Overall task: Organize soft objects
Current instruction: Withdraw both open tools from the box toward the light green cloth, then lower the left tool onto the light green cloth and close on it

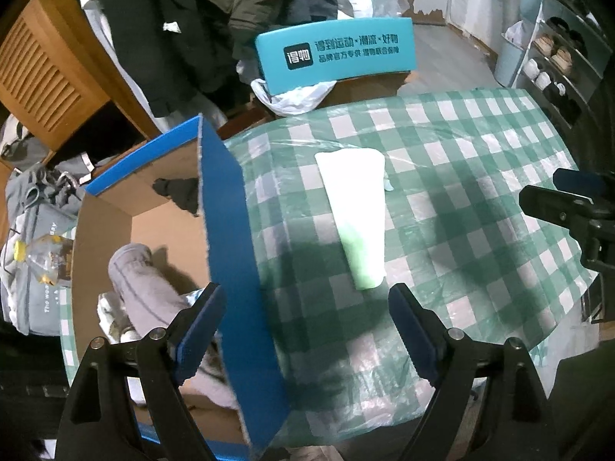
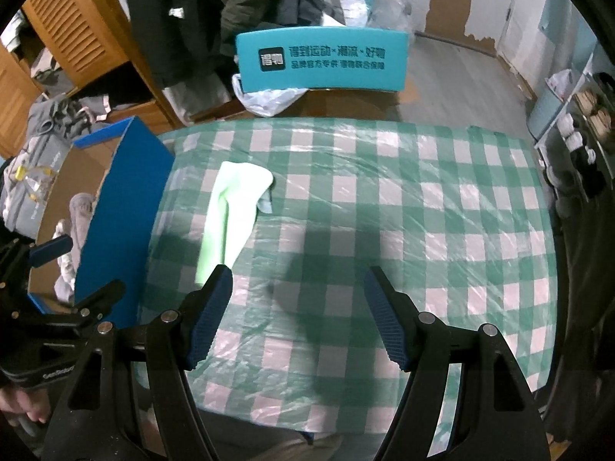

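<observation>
A folded pale green cloth (image 1: 357, 215) lies flat on the green checked tablecloth (image 1: 480, 199), narrow end toward me. My left gripper (image 1: 307, 299) hovers open just short of that end, straddling the blue flap (image 1: 238, 253) of a cardboard box (image 1: 115, 207). The box holds a rolled grey garment (image 1: 142, 288), a dark cloth (image 1: 180, 196) and pale fabric. In the right wrist view the cloth (image 2: 230, 215) lies left of centre, and my right gripper (image 2: 298, 288) is open above bare tablecloth (image 2: 403, 230), its left fingertip near the cloth's near end. Neither gripper holds anything.
A teal chair back (image 1: 334, 53) with printed characters stands beyond the table. Dark coats (image 1: 184, 23) hang behind it, beside a wooden louvred cabinet (image 1: 42, 73). Grey clothes and a plastic bottle (image 1: 46, 253) lie left of the box. A shoe rack (image 1: 557, 61) stands at the right.
</observation>
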Demonstrator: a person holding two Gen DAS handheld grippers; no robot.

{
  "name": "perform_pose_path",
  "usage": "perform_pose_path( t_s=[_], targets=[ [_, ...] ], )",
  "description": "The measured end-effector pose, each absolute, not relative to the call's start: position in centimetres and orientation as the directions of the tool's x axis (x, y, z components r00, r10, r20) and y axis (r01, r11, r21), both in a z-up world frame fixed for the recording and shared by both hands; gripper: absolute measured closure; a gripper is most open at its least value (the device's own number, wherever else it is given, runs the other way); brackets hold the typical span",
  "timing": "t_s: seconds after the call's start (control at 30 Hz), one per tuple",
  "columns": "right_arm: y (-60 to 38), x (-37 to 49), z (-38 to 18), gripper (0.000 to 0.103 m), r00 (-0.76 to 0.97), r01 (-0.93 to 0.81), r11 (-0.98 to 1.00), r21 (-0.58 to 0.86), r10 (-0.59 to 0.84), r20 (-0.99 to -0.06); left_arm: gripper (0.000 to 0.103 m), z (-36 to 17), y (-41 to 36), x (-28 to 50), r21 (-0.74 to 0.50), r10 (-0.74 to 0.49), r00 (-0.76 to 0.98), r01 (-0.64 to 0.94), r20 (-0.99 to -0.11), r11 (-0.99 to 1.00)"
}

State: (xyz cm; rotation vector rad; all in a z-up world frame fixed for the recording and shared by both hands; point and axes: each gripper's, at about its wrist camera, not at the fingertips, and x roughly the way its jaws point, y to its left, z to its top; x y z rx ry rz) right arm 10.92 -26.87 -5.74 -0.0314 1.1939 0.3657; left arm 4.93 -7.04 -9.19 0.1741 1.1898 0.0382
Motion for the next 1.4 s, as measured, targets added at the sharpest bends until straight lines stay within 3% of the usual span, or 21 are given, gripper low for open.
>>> perform_pose_path(
  t_s=[1.4],
  targets=[
    [-29.0, 16.4, -13.5, 0.031, 0.202, -0.166, 0.968, 0.186, 0.218, -0.955, 0.014, -18.8, -9.6, 14.5, 0.023, 0.020, 0.194, 0.014, -0.981, 1.000]
  ],
)
